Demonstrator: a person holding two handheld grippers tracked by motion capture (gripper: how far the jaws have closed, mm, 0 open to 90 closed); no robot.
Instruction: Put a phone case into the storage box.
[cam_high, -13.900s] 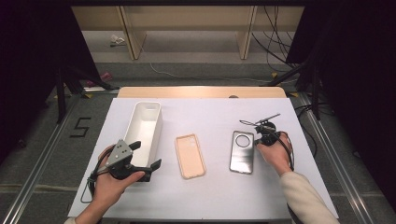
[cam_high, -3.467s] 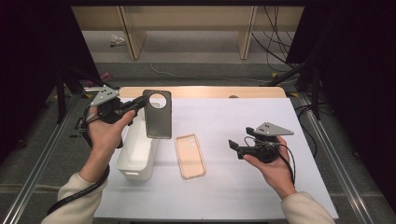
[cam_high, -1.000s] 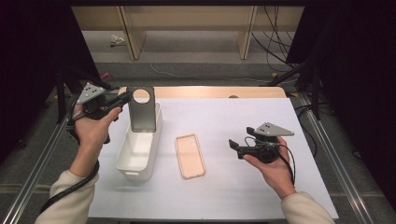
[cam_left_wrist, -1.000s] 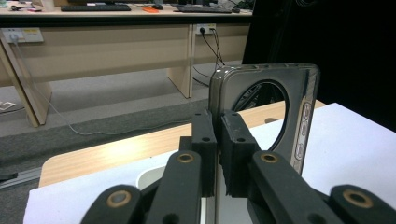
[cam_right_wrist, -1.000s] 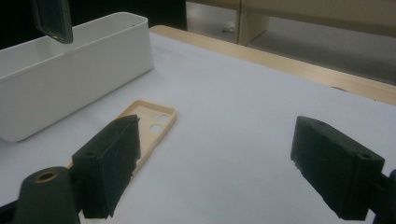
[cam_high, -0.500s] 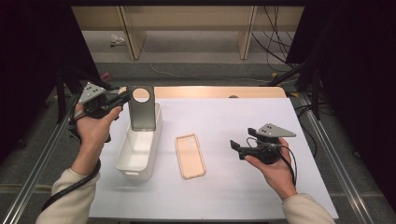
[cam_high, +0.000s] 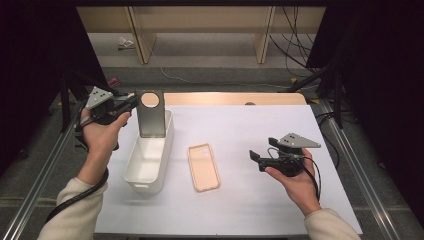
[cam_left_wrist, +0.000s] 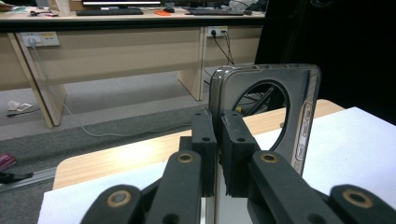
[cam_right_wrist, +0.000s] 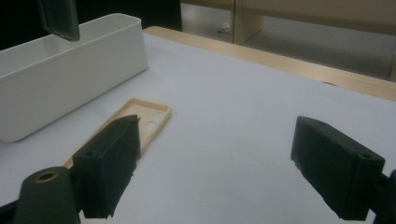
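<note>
So the left gripper (cam_high: 131, 101) is pinching a dark, see-through phone case (cam_high: 151, 114) by its edge, jaws clamped tight on it, and it's dangling the case upright over the far end of the white bin (cam_high: 148, 159). In the left gripper view the case (cam_left_wrist: 271, 121) is standing on end right past the pads, with the big round camera cutout facing sideways. The bottom edge of the case looks like it's sitting about level with the bin's rim or just inside it (hard to tell from the high view whether it's touching the bin floor yet).

The right gripper (cam_high: 256, 158) is just hanging out well to the right of the bin, jaws spread wide with nothing between them. The peach phone case (cam_high: 203, 167) is lying flat on the white table (cam_high: 250, 200), between the bin and that idle gripper.

My read: this is the drop-off step for the dark case, and it's nearly done. The next move is probably lowering it a touch more so it's properly inside the walls, then opening the jaws so it falls or leans in rather than tipping out over the far rim. After that the peach one is sitting right there, and the right gripper seems best placed to go for it.
</note>
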